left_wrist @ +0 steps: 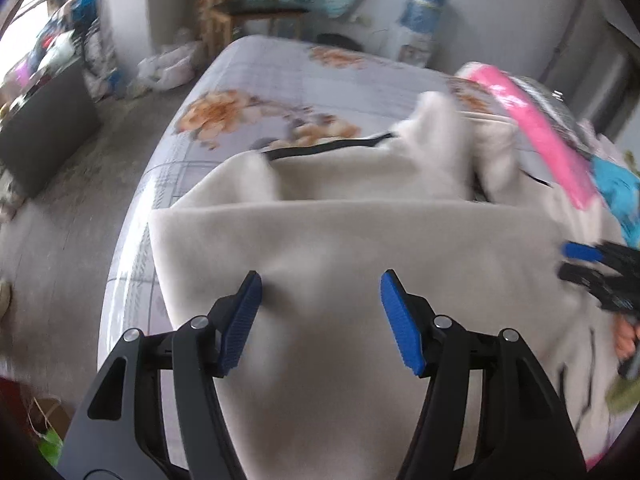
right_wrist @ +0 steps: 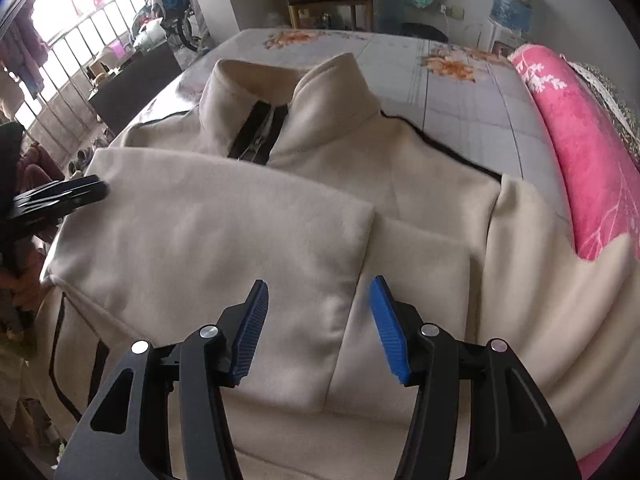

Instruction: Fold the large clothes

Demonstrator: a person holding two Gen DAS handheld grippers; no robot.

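Note:
A cream fleece jacket (right_wrist: 420,184) with black piping and a front zip lies spread on the bed, collar at the far side. One sleeve (right_wrist: 224,232) is folded across its chest. My right gripper (right_wrist: 318,292) hovers open over the sleeve's cuff end, with no cloth pinched between its blue pads. In the left wrist view the same jacket (left_wrist: 340,240) fills the middle, blurred. My left gripper (left_wrist: 320,284) is open above the folded cloth with nothing in it. The right gripper (left_wrist: 588,264) shows at that view's right edge, and the left gripper (right_wrist: 86,190) at the right wrist view's left edge.
The bed carries a grey floral sheet (right_wrist: 460,92). A rolled pink blanket (right_wrist: 592,152) lies along its right side. A chair (right_wrist: 332,0) and a water dispenser (right_wrist: 512,4) stand behind the bed. A dark cabinet (left_wrist: 44,120) stands on the floor to the left.

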